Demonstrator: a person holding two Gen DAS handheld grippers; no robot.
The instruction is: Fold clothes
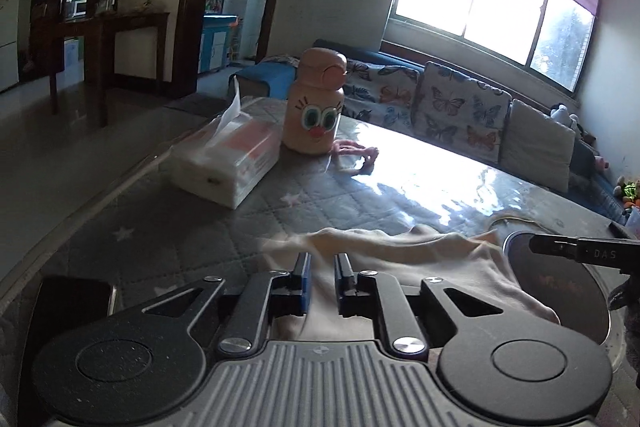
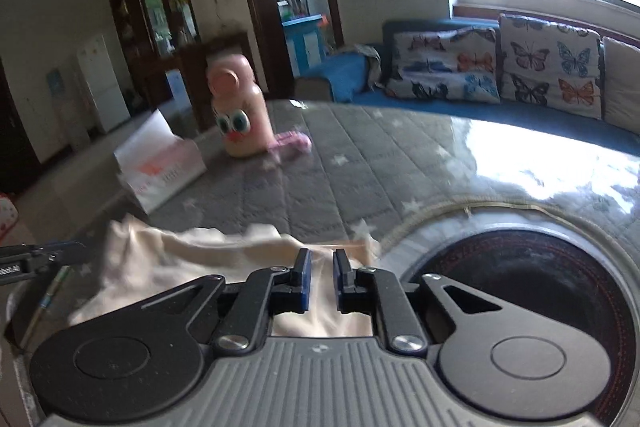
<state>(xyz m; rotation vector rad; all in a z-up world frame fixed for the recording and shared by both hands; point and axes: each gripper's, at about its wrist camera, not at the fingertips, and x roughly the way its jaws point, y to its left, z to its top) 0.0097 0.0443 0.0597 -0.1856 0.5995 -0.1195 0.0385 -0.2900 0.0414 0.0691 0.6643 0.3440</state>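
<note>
A cream garment [image 1: 400,251] lies bunched on the grey quilted table cover [image 1: 180,227], near its front edge. My left gripper [image 1: 323,261] stands with its jaws narrow and the cloth pinched between the blue pads. In the right wrist view the same cream garment [image 2: 180,255] spreads out to the left. There my right gripper [image 2: 322,259] is shut on its right end. Both grippers sit close side by side over the cloth. The part of the garment under the gripper bodies is hidden.
A tissue pack [image 1: 228,163], a peach bottle with a cartoon face [image 1: 316,107] and a small pink item [image 1: 356,151] stand at the table's far left. A round black recess [image 2: 520,291] is set in the table at the right. A sofa with butterfly cushions [image 1: 460,107] lies beyond.
</note>
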